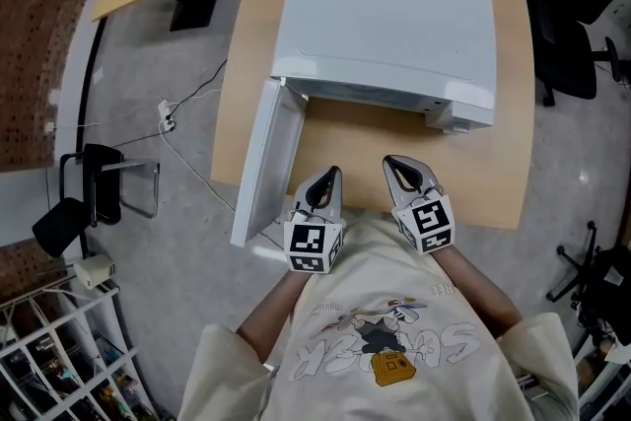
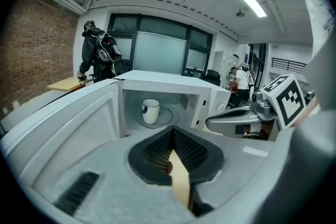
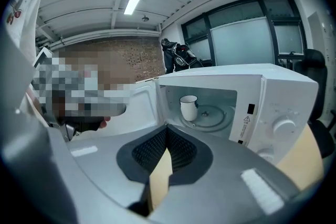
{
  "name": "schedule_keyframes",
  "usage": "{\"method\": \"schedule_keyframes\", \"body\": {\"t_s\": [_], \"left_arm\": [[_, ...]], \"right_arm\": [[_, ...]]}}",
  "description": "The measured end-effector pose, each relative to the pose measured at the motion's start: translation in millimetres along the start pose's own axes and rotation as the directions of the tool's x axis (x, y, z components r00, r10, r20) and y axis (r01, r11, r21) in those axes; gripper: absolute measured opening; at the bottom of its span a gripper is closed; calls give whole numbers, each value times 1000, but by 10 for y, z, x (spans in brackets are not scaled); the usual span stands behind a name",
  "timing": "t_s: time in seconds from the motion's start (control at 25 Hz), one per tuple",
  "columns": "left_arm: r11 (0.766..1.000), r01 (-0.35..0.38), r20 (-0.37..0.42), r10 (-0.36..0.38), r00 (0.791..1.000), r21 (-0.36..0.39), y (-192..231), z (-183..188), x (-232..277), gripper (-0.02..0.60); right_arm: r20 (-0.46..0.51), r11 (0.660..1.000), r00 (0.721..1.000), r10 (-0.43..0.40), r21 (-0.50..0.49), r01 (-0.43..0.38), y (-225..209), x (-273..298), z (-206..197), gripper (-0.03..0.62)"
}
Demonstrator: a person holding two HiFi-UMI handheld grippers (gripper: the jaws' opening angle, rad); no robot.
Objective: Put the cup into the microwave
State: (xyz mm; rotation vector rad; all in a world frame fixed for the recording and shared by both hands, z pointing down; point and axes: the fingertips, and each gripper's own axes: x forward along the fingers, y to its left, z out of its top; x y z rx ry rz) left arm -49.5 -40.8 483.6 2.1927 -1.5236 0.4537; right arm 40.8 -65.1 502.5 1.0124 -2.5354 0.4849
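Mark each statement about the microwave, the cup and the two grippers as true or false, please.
1. The cup stands upright inside the microwave. True.
2. The door is swung open. True.
3. The microwave stands on the floor. False: it stands on the wooden table.
4. The left gripper holds the cup. False: the left gripper is shut on nothing.
5. The right gripper is inside the microwave. False: the right gripper is outside it, shut and empty.
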Motion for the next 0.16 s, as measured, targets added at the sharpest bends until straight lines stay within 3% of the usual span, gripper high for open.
{"method": "schedule_keyframes", "body": {"t_s": [0.16], "left_arm": [[1000,13,-2,-13,1000,13,-60,-6,8,5]], "right_arm": [[-12,1000,1000,-3,-6,3,-8,-13,-40,5]]}}
